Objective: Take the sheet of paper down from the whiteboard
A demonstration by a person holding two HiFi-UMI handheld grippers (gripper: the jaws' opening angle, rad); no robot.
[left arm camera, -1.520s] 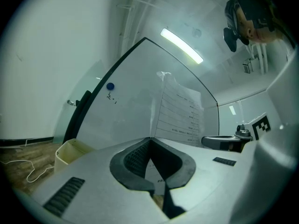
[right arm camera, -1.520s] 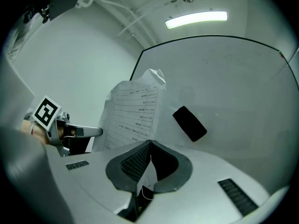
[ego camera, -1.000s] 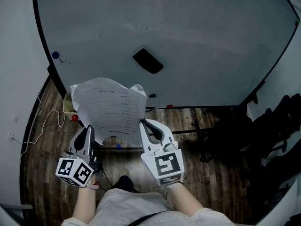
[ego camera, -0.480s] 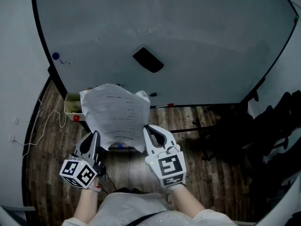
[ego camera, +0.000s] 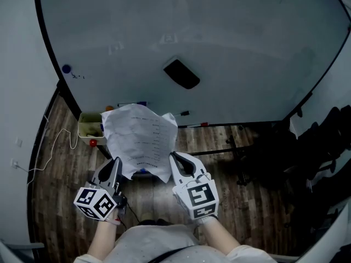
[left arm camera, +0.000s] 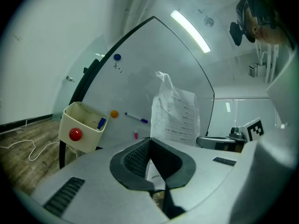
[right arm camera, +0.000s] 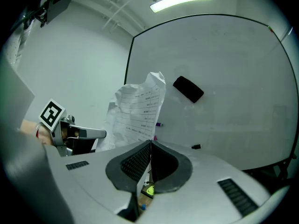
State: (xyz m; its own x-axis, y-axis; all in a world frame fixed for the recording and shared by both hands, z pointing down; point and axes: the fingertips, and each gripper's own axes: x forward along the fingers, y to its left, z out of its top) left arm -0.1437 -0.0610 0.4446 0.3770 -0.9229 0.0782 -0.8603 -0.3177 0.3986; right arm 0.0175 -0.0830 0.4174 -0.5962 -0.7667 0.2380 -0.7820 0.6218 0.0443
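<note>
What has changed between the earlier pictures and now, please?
The sheet of paper has come lower against the whiteboard, carried down by the left claw and the right claw. Both stay shut on its bottom edge; nothing was let go. The black eraser and blue magnet stayed on the board.

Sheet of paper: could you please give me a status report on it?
Left tool and right tool both shut on the sheet, lower corners. Sheet off the whiteboard, crumpled, held upright. Nothing seen blocking it.
</note>
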